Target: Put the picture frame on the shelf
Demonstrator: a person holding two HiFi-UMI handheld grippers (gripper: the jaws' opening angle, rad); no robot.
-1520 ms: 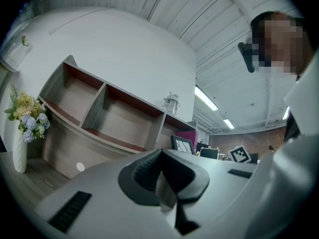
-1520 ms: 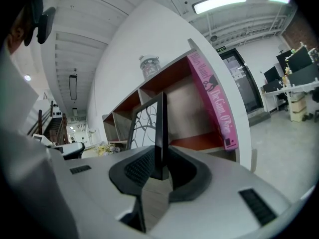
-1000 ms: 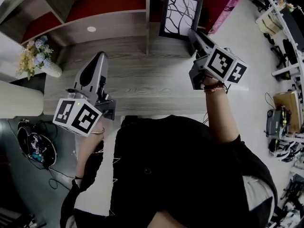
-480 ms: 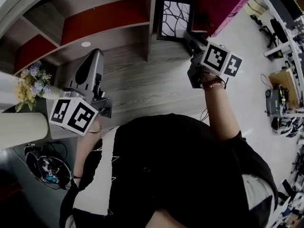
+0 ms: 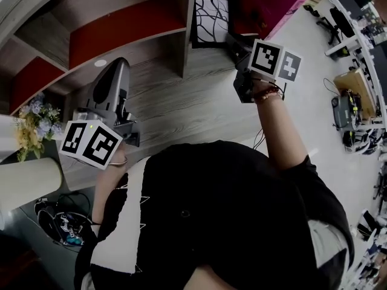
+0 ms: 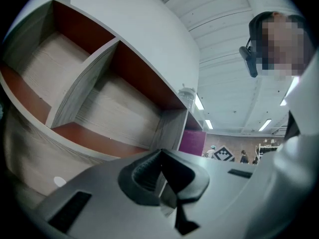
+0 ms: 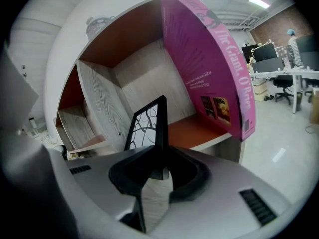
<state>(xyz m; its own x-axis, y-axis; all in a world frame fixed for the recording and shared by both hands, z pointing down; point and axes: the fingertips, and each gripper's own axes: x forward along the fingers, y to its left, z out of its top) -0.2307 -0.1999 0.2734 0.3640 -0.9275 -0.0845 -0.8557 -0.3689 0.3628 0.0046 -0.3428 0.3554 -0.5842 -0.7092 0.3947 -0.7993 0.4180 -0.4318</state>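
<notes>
The right gripper [image 7: 160,156] has its jaws clamped narrow on the bottom edge of the picture frame [image 7: 148,124], which stands upright straight out ahead of it, seen almost edge-on, with a black border and a white panel of black branching lines turned to the gripper's left. Beyond the frame opens a compartment of the shelf [image 7: 99,103], grey wood grain on its walls and an orange-red board as its floor. Whether the frame touches that board cannot be told. Just to the right of this gripper a large pink book [image 7: 209,59] leans on the same board, its top tipped over toward the frame. In the head view the right gripper [image 5: 233,38] reaches forward with the picture frame [image 5: 211,20] at its tip, at the mouth of the compartment, the pink book [image 5: 272,5] beside it on the gripper's right and an upright divider [image 5: 184,29] on its left. The left gripper [image 6: 160,156] has its jaws pressed together with nothing between them. It points at other shelf [image 6: 84,88] compartments, well apart from the frame. In the head view the left gripper [image 5: 118,65] sits lower and nearer the person, with a bunch of flowers [image 5: 30,122] off to its left.
</notes>
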